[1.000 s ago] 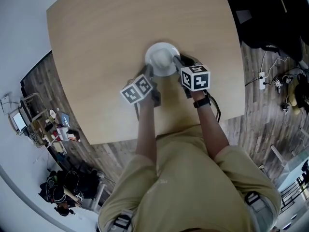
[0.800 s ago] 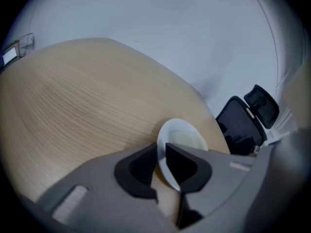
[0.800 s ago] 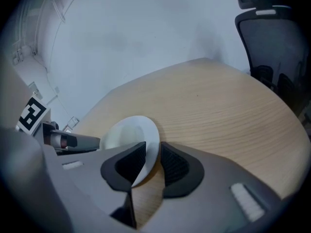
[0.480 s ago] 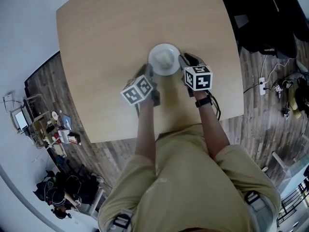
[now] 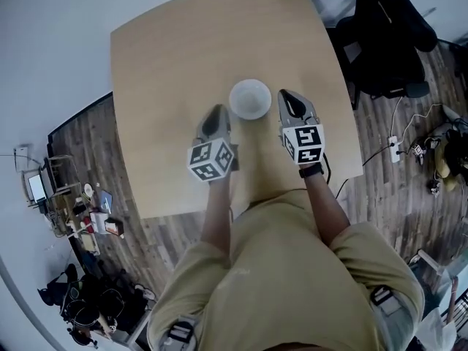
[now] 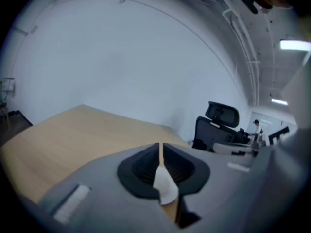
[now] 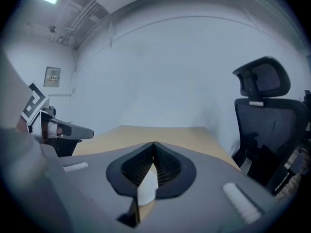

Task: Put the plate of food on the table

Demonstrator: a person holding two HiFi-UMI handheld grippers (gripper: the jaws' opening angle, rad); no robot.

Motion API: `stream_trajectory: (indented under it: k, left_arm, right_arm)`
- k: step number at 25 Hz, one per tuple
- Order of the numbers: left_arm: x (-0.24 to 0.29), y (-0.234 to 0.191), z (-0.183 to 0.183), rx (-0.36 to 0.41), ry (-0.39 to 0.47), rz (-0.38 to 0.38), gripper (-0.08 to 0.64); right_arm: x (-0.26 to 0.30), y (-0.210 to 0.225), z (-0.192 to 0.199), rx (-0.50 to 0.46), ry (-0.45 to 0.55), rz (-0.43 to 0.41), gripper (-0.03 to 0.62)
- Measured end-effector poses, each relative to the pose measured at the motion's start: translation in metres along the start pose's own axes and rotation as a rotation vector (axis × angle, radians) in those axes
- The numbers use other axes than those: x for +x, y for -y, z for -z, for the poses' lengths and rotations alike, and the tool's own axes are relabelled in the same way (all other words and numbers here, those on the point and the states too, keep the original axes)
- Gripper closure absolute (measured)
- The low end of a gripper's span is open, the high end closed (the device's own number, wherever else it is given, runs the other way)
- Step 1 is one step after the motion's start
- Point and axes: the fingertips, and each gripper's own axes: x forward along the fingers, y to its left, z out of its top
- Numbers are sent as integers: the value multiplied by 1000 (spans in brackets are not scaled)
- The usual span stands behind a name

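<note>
Plate (image 5: 250, 99) flat on the desk (image 5: 168, 64), free of the left gripper (image 5: 216, 111) and the right gripper (image 5: 287, 95).
The plate lies between the two sets of fingers, just beside each and touching neither, so the placing looks finished. The grippers flank it on opposite sides, as suits carrying it level by the rim. Each one's fingers meet at the tips with nothing between them; only a white sliver of plate shows below them.
</note>
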Motion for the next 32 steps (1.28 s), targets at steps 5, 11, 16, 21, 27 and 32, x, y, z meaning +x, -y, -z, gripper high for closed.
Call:
stream_trajectory:
  k: [5, 11, 16, 21, 27, 32]
  left_arm:
    - [-46, 24, -21, 192, 66, -15, 551]
    - [-91, 50, -25, 240, 171, 64, 558]
    - [-110, 52, -14, 239, 192, 67, 558]
    - [-114, 61, 1, 258, 147, 80, 558]
    - [-120, 55, 6, 244, 147, 80, 558]
    - [-121, 45, 5, 241, 153, 66, 558]
  right_arm:
    - [-52, -23, -41, -41, 144, 22, 588]
    - [-100, -47, -40, -97, 185, 55, 588]
    - [-120, -69, -39, -102, 215, 40, 588]
    - [-127, -78, -39, -109, 218, 35, 588]
    - [-126, -90, -49, -127, 236, 20, 588]
    - [-122, -94, -44, -146, 218, 7, 588]
